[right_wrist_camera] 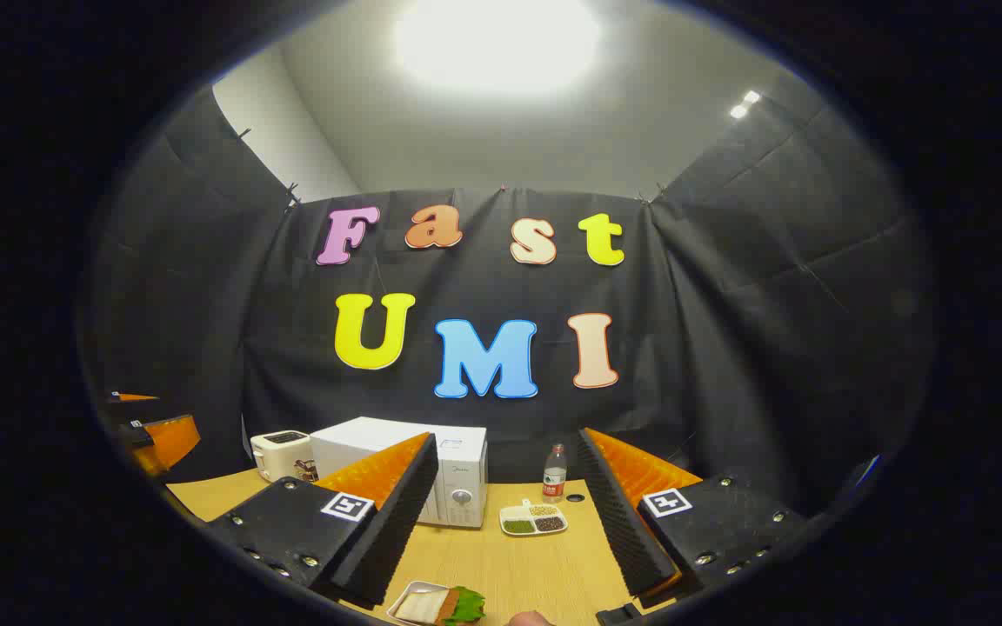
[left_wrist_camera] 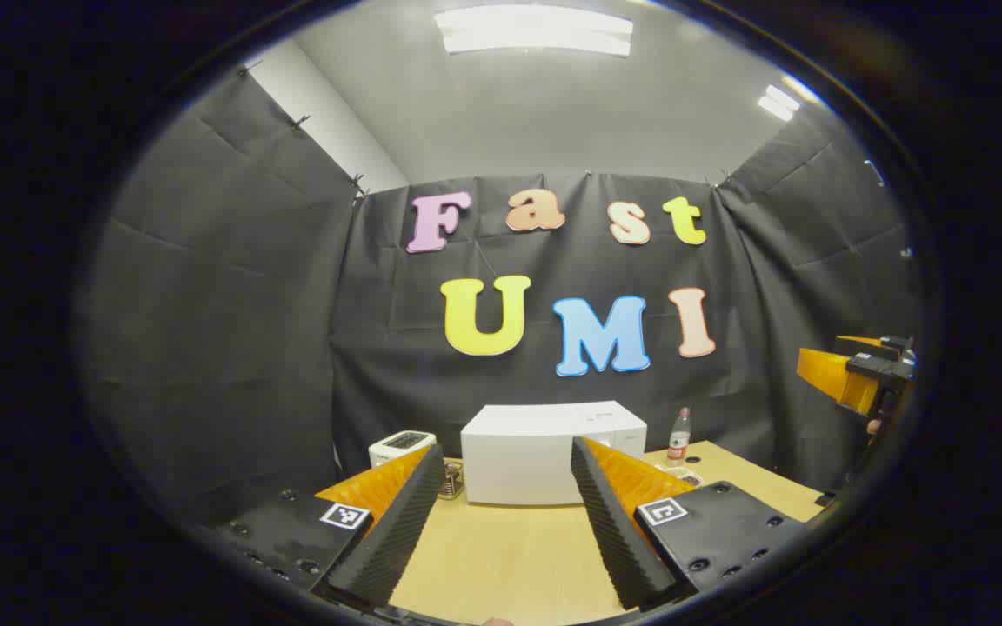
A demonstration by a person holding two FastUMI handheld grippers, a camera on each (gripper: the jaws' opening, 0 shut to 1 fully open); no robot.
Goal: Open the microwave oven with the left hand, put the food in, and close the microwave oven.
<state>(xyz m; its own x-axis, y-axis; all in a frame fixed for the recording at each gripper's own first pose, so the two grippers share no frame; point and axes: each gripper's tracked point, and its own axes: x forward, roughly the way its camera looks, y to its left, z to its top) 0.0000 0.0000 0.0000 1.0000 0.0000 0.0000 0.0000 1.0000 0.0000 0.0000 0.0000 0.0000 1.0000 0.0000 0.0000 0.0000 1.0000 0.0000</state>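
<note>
The white microwave (left_wrist_camera: 553, 452) stands at the back of the wooden table (left_wrist_camera: 501, 556), its door looking closed. My left gripper (left_wrist_camera: 508, 522) is open and held well short of it, nothing between its fingers. In the right gripper view the microwave (right_wrist_camera: 459, 482) shows its knob panel, with the door partly hidden behind a finger. A small tray of food (right_wrist_camera: 436, 606), bread with green leaves, lies at the near edge just below my open right gripper (right_wrist_camera: 510, 535). The right gripper (left_wrist_camera: 858, 378) hovers far right in the left gripper view, and the left gripper (right_wrist_camera: 153, 435) sits at the far left.
A white toaster (left_wrist_camera: 401, 448) stands left of the microwave with a small wire rack (left_wrist_camera: 453, 480) beside it. A plastic bottle (right_wrist_camera: 555, 474) and a divided dish of grains (right_wrist_camera: 534, 519) sit right of the microwave. Black cloth walls close the booth.
</note>
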